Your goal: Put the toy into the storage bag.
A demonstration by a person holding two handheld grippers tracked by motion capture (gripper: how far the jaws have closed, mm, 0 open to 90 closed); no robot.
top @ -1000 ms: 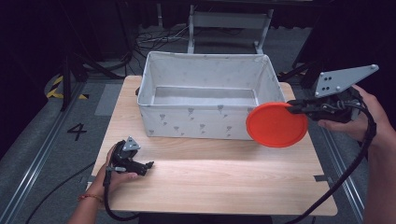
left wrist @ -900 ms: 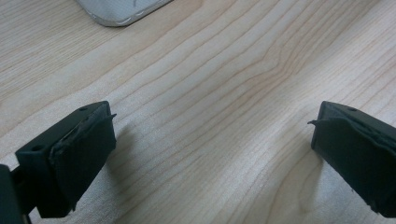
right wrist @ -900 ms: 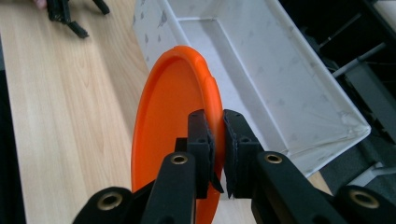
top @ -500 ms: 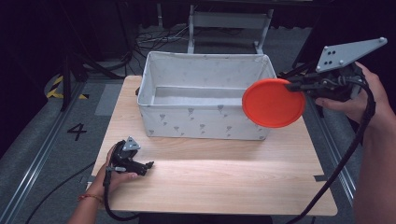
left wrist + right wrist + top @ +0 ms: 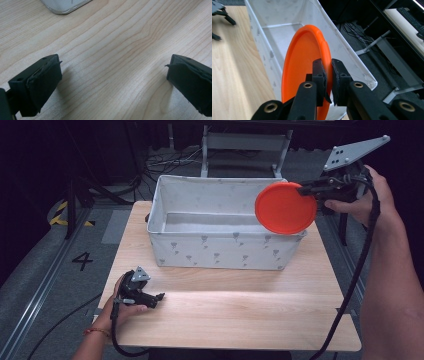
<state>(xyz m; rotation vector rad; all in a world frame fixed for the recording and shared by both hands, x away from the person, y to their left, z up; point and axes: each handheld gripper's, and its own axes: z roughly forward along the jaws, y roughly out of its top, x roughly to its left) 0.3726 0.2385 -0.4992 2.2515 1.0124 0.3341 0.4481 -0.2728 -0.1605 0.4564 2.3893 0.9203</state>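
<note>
Right tool [image 5: 306,190] clamped on rim of orange plate [image 5: 285,208], jaws pinched tight on the edge; right gripper view confirms it: plate [image 5: 304,70] held on edge, nearly upright, between the two black pads. Plate is off the table, in the air over the right end of the white fabric bin [image 5: 165,200], overlapping its right wall in the high view. Bin sits at the back-middle of the wooden table [image 5: 240,315], inside looks bare.

Left tool [image 5: 144,292] parked low on the table at front left, jaws spread wide, nothing between them; left gripper view has bare wood grain between the pads and a corner of the bin [image 5: 63,6] at top.

Step, as I judge it: carry phase, plate being brought over the bin for a drop-in. Next move likely calls for shifting the plate further inward past the right wall, lowering it into the bin, then releasing. Risk: the plate's lower edge catching the soft wall, since it hangs right at the rim line.

Versus half a second ago: plate and right tool have moved up and toward the bin, plate now higher and covering more of the right wall. Versus one second ago, when the plate hung lower beside the bin's front right corner, same trend. Left tool unchanged.
</note>
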